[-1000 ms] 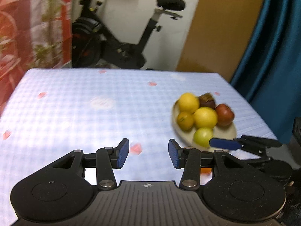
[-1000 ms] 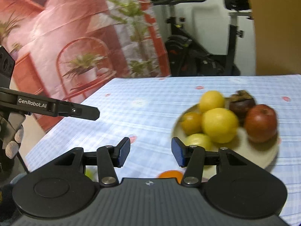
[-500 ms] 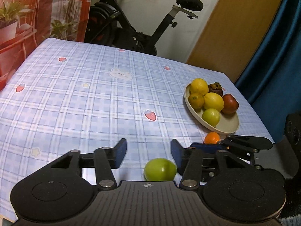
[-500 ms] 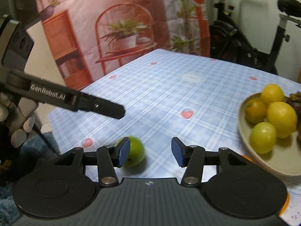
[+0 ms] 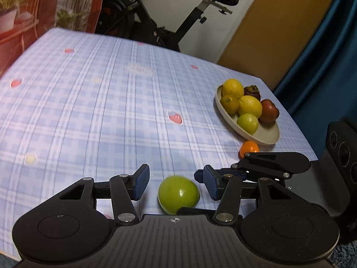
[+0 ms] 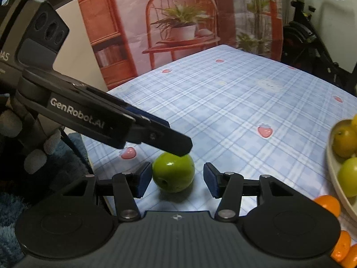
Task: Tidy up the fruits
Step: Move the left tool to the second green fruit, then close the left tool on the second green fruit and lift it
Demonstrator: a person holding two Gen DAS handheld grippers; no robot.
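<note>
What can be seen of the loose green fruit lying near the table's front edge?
The green fruit is round, smooth and glossy, apple-like, with a small dark dimple facing the right wrist camera. It rests on the blue plaid tablecloth, apart from the fruit plate. It lies between the open fingers of the left gripper, neither pad pressing it. In the right wrist view it sits between the right gripper fingers, close against one pad; contact is unclear.

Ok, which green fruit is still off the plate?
The green apple on the tablecloth, framed by the left gripper. The other green fruit lies on the plate.
</note>
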